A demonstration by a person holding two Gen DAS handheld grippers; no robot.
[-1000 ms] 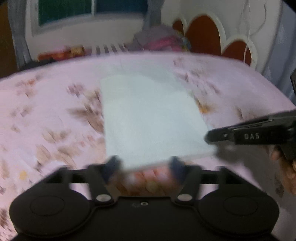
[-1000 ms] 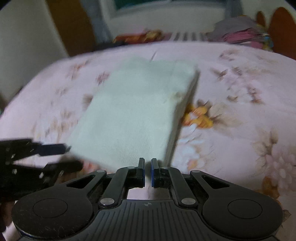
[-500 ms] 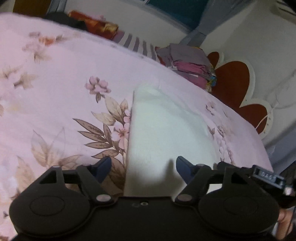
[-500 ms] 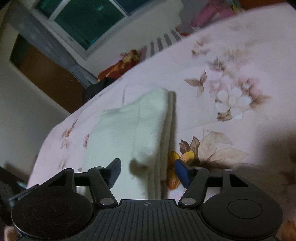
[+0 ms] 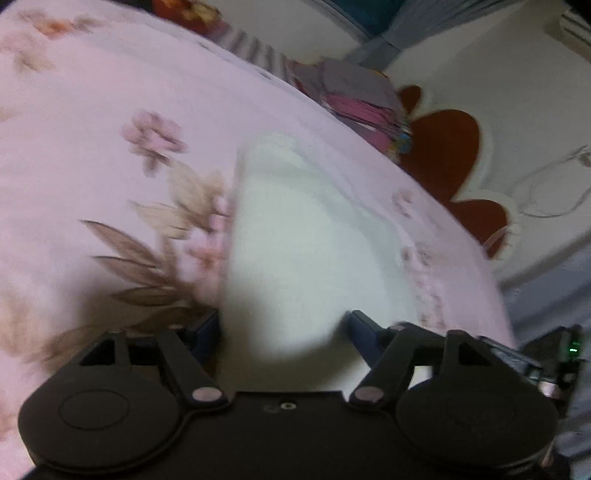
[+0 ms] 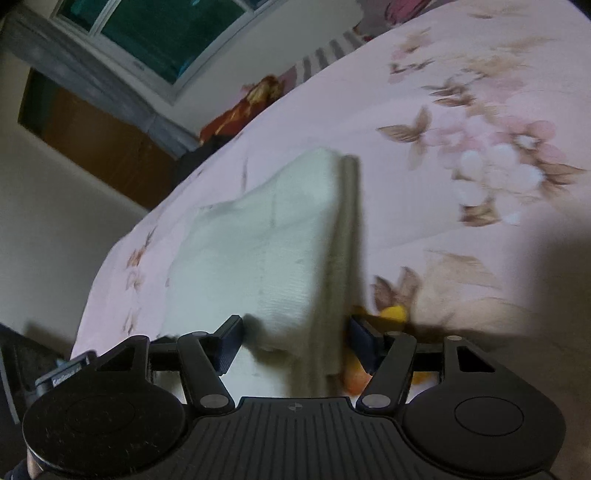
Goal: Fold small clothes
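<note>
A pale, folded white cloth (image 5: 306,243) lies flat on the pink floral bedsheet (image 5: 92,140). My left gripper (image 5: 282,326) is open, its jaws spread around the cloth's near left edge. In the right wrist view the same cloth (image 6: 258,243) shows stacked layers along its right edge. My right gripper (image 6: 295,339) is open, its jaws spread on either side of the near right corner. Neither gripper holds the cloth. Part of the other gripper shows at the lower right of the left wrist view (image 5: 550,354).
A pile of folded pink and purple clothes (image 5: 365,107) sits at the far edge of the bed by a brown and white headboard (image 5: 454,155). A window (image 6: 159,33) and a red patterned item (image 6: 243,107) are beyond the bed.
One second ago the right gripper was shut at the cloth's edge; it has since opened. Both grippers have moved in low over the cloth's near edge, and the cloth now lies flat.
</note>
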